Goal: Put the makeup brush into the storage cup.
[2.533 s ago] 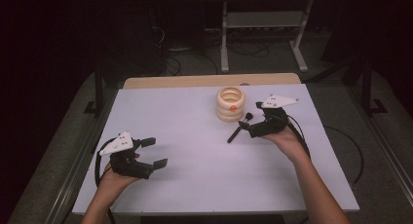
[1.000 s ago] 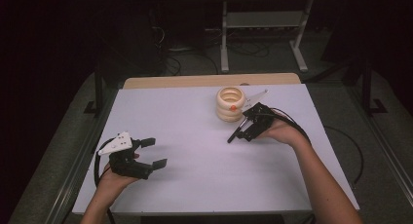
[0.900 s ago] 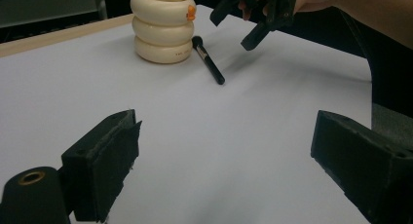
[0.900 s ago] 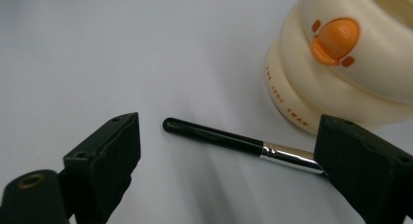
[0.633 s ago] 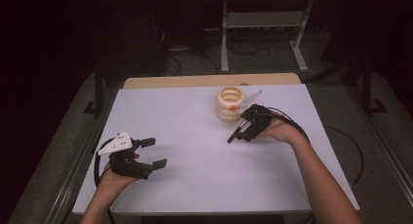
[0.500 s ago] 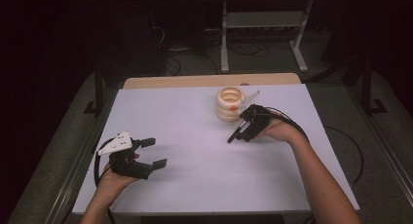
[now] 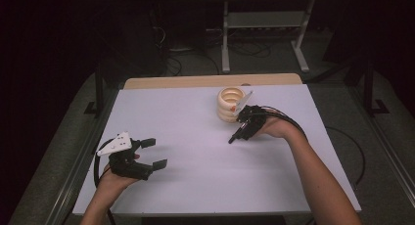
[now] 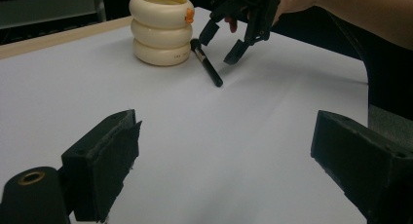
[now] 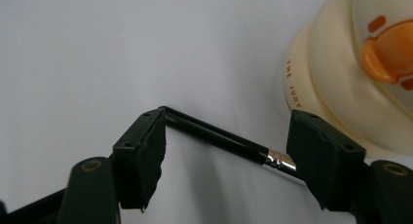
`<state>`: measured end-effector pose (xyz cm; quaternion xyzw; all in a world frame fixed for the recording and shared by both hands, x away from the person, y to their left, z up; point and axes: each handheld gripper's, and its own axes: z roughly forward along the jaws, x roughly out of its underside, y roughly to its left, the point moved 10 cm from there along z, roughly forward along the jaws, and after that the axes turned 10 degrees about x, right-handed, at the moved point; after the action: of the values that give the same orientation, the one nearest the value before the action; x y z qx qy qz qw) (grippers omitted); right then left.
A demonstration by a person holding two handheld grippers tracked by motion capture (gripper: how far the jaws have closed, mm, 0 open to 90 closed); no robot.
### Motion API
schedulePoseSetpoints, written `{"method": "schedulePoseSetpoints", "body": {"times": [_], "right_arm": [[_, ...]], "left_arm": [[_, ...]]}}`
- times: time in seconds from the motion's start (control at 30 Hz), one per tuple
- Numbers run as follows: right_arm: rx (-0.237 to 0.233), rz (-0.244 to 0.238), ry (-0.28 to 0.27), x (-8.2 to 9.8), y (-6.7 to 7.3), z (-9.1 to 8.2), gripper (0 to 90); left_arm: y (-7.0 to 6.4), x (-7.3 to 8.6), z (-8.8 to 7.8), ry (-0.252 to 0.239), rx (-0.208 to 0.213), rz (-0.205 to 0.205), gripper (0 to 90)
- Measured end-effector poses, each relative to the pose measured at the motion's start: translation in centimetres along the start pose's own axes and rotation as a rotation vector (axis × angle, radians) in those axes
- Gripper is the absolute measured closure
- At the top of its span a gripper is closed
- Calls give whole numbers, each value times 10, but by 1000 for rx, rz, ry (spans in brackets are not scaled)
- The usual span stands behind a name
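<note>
The right hand-held gripper (image 7: 240, 132) is hovering low over the white desk (image 7: 195, 186), tilted downward at a slim black brush (image 8: 206, 63) that is lying flat on the surface just beside a cream container (image 7: 230, 103) shaped as three stacked rings. In the right gripper view the brush handle is running crosswise between the two black jaws; those jaws have just been closing and are now standing partly spread, with the pads lying near the two ends of the brush, and whether they are pressing on it cannot be told. A silver ferrule is showing near one end of the brush, next to the container's wall, which is carrying orange lettering and an orange mark at its rim. In the left gripper view the brush head is resting close to the container's base. The left hand-held gripper (image 7: 149, 152) is sitting well apart at the near left of the desk, its jaws spread wide with nothing between them.
</note>
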<state>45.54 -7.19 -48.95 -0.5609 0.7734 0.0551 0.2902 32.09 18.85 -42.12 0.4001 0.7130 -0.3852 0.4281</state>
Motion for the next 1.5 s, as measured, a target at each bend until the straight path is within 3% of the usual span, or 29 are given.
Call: {"method": "schedulePoseSetpoints", "body": {"times": [0.43,1.5], "right_arm": [[-21,-63,94,7,-2,13,380],[-80,-117,139,11,1,22,376]], "left_arm": [[-1,-1,-1,0,4,-1,98],[-1,0,-1,2,6,-1,98]]}}
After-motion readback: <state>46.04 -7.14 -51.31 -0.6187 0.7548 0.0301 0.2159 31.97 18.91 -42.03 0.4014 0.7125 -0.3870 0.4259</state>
